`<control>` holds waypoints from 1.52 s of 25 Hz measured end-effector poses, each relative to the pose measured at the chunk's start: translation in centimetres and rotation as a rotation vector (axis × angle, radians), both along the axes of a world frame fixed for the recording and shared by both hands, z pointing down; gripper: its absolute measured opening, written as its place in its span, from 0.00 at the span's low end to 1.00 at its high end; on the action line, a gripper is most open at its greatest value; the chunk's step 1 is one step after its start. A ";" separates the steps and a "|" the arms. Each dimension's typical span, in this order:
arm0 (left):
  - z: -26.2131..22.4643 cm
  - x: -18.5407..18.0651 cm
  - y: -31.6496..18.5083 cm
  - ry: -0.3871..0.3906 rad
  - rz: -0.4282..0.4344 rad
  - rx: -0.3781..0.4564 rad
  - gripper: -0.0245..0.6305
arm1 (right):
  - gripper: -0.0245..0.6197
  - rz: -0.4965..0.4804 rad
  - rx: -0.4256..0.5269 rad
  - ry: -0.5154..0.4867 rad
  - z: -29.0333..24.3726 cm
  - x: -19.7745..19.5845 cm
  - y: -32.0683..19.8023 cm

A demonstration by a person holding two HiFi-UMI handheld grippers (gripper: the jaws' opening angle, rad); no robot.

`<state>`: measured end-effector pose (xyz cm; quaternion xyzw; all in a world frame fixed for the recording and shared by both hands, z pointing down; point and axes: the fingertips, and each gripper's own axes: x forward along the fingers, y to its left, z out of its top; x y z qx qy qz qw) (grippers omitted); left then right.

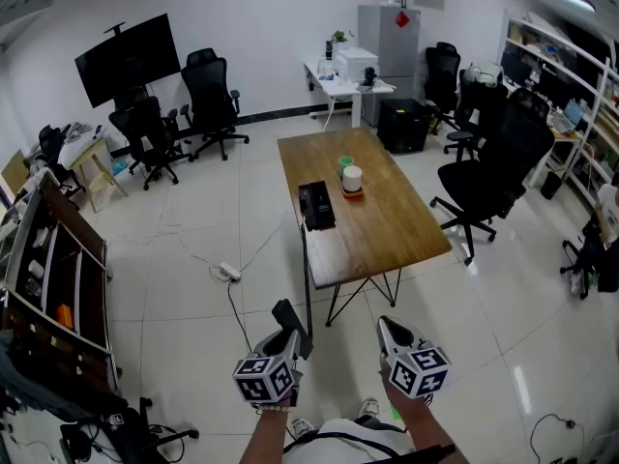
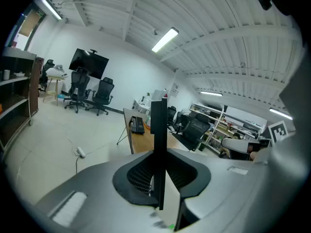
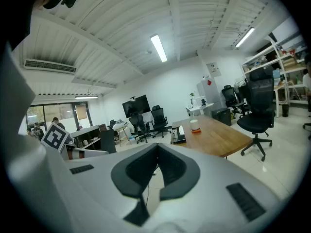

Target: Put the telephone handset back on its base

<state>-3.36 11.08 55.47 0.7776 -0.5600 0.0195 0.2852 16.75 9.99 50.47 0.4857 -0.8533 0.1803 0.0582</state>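
1. Left tongs (image 1: 284, 312) pressed shut into one black blade, empty; right tongs (image 1: 386, 326) seemingly closed too, holding nothing.
2. Both well apart from the black telephone (image 1: 317, 204), near the wooden table's (image 1: 397, 235) left edge.
3. Too distant to tell handset from base.
4. Probably light, rigid, smooth plastic; best gripped across the handset's slim middle.

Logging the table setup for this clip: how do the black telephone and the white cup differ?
The telephone is black, low and flat; the cup is white and stands upright. The telephone lies at the left edge of the wooden table; the cup stands nearer the middle, on an orange mat. Both rest on the tabletop, apart from each other.
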 end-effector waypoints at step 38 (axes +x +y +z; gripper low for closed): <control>0.2 -8.0 0.3 0.071 0.067 0.003 0.15 | 0.04 0.073 -0.020 0.036 1.7 -7.4 1.0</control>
